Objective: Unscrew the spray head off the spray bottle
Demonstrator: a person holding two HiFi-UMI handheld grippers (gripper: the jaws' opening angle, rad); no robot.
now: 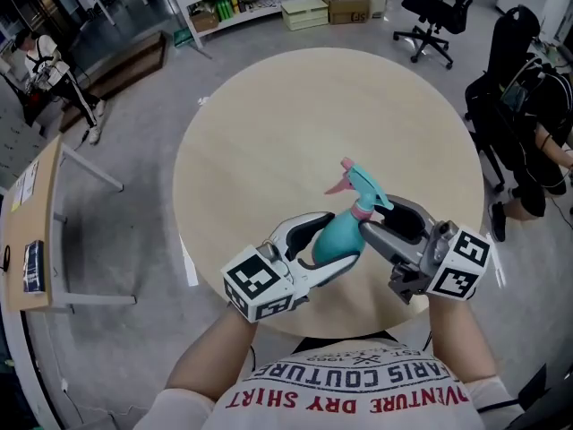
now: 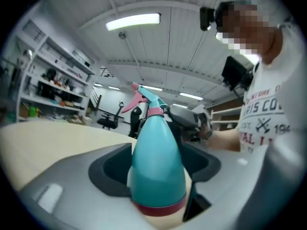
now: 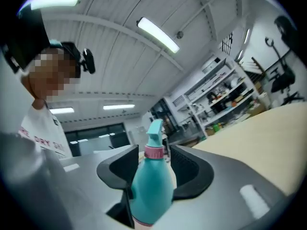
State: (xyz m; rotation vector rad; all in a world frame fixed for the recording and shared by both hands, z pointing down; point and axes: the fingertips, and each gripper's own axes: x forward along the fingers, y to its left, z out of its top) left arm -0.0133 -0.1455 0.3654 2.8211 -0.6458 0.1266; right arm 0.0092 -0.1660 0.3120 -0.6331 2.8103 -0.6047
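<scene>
Progress looks slight: the teal plastic spray bottle (image 1: 338, 238) hangs tilted above the near edge of the round pale wooden table (image 1: 269, 133). Its teal-and-pink trigger spray head (image 1: 358, 184) sits on the neck with the pink ribbed collar (image 1: 362, 210) seated, so nearly all the unscrewing seems left to you. Your left gripper (image 1: 345, 237) pinches the bottle's fat body above that table edge, while your right gripper (image 1: 374, 215) has its jaws spread either side of the collar, pressing on nothing; you would need to close on the collar and twist.
</scene>
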